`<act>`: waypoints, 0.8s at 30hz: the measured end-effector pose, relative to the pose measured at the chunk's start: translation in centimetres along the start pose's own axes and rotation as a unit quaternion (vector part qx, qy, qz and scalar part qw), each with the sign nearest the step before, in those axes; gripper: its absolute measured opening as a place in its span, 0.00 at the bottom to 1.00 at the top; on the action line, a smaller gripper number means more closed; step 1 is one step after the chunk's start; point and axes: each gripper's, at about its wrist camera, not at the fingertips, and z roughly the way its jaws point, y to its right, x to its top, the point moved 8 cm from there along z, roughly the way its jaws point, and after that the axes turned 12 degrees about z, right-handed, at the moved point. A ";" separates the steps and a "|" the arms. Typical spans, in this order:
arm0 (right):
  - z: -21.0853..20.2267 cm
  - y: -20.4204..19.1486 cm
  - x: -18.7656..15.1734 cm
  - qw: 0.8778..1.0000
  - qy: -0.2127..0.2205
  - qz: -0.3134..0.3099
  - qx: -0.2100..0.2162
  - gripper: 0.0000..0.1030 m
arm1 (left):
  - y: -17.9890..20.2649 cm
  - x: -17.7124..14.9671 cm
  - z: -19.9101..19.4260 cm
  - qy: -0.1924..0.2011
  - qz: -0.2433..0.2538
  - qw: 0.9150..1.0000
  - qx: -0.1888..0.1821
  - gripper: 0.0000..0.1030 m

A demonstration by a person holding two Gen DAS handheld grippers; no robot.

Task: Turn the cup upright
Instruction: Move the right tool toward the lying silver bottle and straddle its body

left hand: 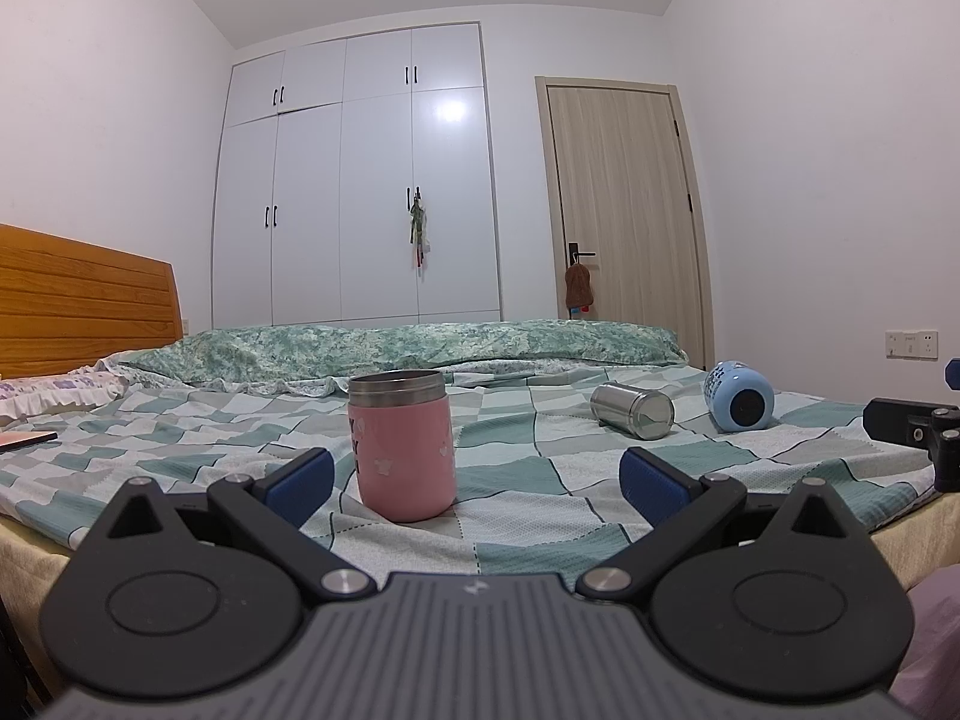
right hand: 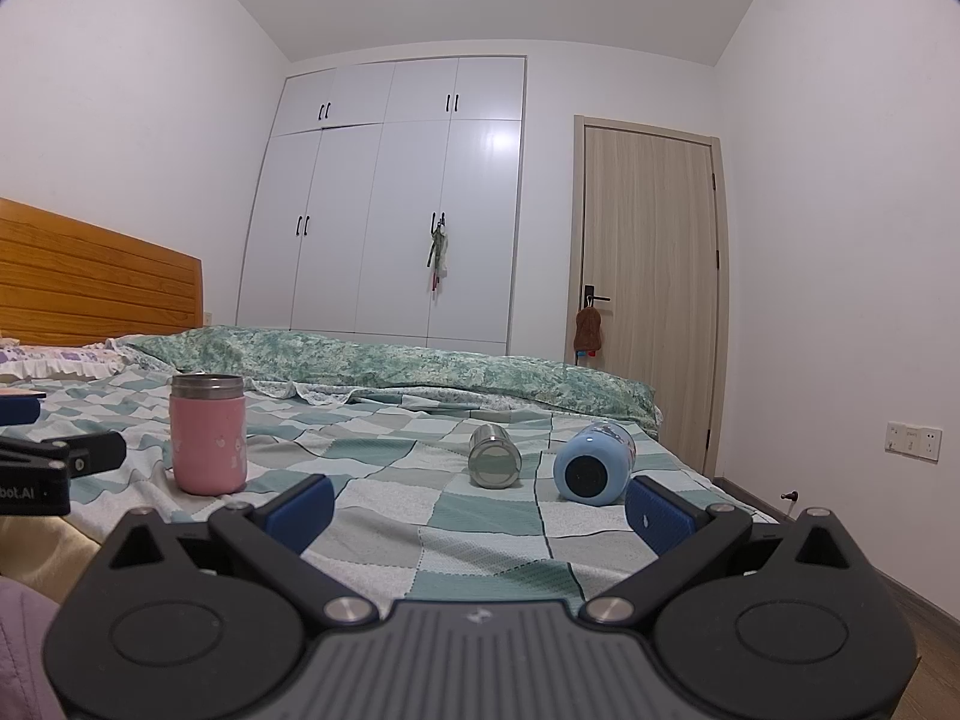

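Cups on bed (left hand: 540, 516): one upright pink (left hand: 403, 447), two toppled — steel (left hand: 631, 410), blue (left hand: 739, 396).

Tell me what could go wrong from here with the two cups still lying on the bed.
1. The small steel cup and the light blue cup lie on their sides close together; reaching for one could bump the other into rolling.
2. The soft checked bedspread is wrinkled, so a righted cup may tip again.
3. The upright pink cup with the steel rim stands just ahead of the open left gripper; a careless sweep could topple it.
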 end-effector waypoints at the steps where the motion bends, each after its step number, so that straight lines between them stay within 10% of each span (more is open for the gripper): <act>1: 0.0 0.0 0.0 1.000 0.000 0.000 0.000 1.00 | 0.0 0.0 0.0 0.000 0.000 1.000 0.000 1.00; 14: 1.1 -0.1 1.4 0.999 -0.049 0.008 0.017 1.00 | 1.9 2.7 0.5 0.008 0.005 0.999 -0.046 1.00; 24: 9.6 1.7 8.5 0.995 -0.098 -0.011 0.024 1.00 | 4.9 7.7 8.5 0.014 0.006 0.997 -0.079 1.00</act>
